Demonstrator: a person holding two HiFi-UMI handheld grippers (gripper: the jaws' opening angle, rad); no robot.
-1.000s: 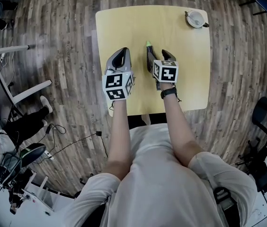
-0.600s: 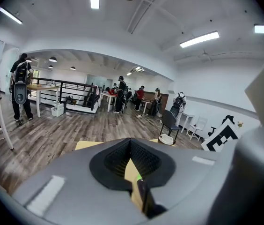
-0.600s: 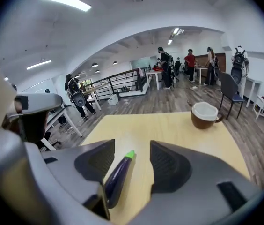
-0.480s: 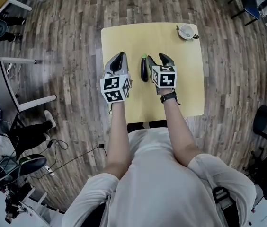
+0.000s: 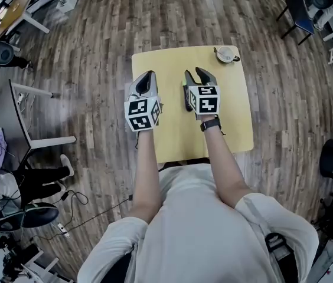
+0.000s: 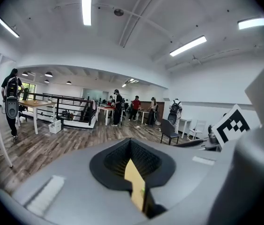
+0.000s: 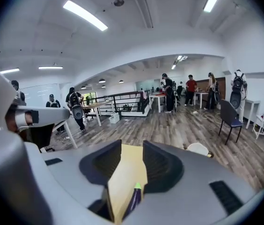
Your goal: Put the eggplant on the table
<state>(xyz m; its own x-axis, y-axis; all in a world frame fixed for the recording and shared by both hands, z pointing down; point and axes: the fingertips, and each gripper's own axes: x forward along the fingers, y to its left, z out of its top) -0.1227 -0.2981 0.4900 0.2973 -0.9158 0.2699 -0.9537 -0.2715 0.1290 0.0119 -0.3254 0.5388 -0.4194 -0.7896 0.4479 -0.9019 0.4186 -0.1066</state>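
Note:
The dark purple eggplant (image 5: 186, 99) with a green stem lies on the yellow table (image 5: 172, 134), partly hidden under my right gripper (image 5: 193, 72). That gripper hangs well above it, its jaws apart and closing with nothing between the pads. Down through their gap the right gripper view shows the eggplant (image 7: 134, 198) on the table far below my right gripper (image 7: 132, 146). My left gripper (image 5: 149, 75) hovers to the eggplant's left, also raised, jaws together and empty. In the left gripper view only a sliver of table shows behind the tips of my left gripper (image 6: 130, 142).
A white cup (image 5: 227, 54) stands at the table's far right corner, also seen as the cup (image 7: 198, 149) in the right gripper view. Wooden floor surrounds the table; other tables, chairs (image 7: 229, 118) and several people stand farther off in the room.
Both grippers have risen away from the tabletop, and the eggplant stays lying on it. The right jaws have narrowed. The table looks smaller and farther away.

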